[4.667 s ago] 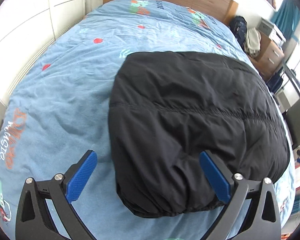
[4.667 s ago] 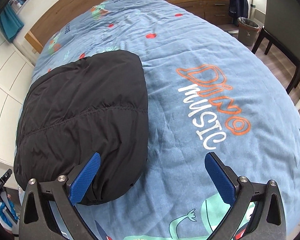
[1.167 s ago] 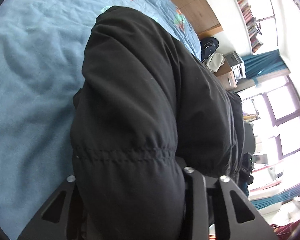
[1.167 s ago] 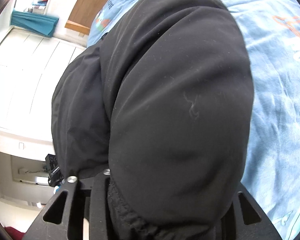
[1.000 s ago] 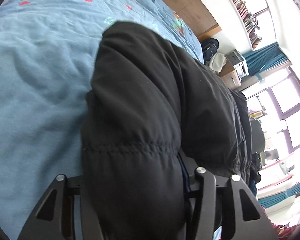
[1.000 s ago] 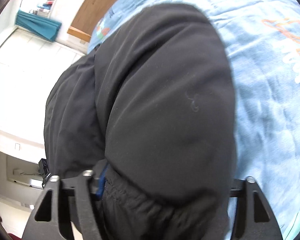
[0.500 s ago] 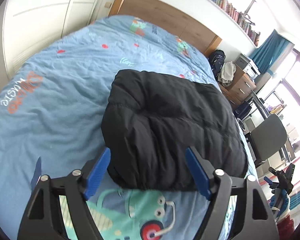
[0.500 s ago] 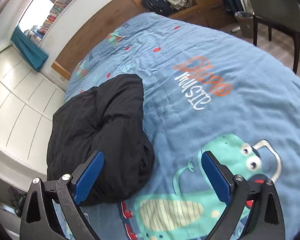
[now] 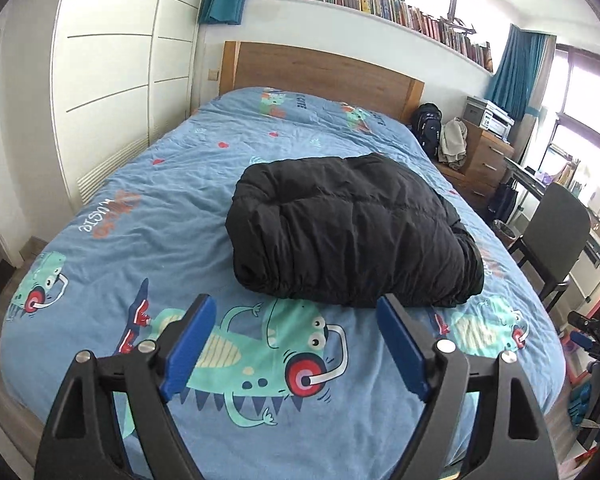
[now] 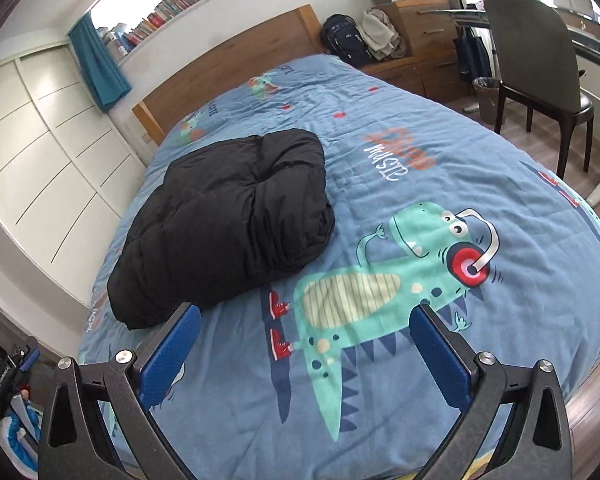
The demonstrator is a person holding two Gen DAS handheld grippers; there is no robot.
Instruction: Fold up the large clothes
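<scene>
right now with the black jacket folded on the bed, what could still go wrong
1. The jacket is puffy and bulges where it is doubled over; with the left gripper and right gripper open and clear of it, their jaws having just been opening, it may spring back open.
2. Its near hem looks bunched and uneven, so the fold may end up lopsided on the bed cover.

**Folded jacket on the bed**

The folded jacket (image 9: 348, 228) lies on the bed (image 9: 148, 216), ahead of both my claws. Behind it stands the headboard (image 9: 320, 70). A chair (image 10: 536, 48) stands beside the bed, right of it in my right view.
</scene>
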